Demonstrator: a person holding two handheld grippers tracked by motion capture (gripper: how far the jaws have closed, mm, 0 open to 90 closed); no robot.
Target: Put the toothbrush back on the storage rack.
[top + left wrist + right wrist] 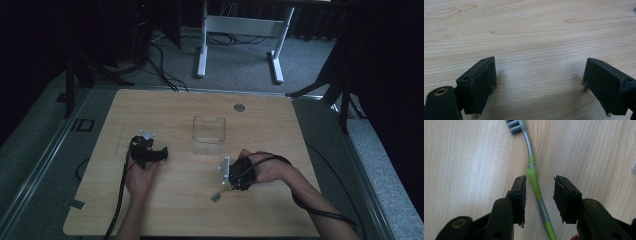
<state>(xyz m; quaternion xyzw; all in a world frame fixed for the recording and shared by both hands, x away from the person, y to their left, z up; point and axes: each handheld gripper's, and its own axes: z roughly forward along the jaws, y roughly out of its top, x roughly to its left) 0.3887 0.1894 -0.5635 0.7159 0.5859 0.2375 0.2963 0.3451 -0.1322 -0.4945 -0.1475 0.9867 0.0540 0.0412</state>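
The high view is dim and underexposed; surroundings fall to near black and the light wooden tabletop appears muted, with soft detail. The left gripper view is brighter, evenly lit, with faint shadows beneath the black jaws. The right gripper view is brightest: pale glare washes the wood at left, and the near jaws are slightly soft.

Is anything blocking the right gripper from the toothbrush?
Nothing visible: the toothbrush lies flat on the table between the right gripper fingers, which straddle its green handle without pressing on it.
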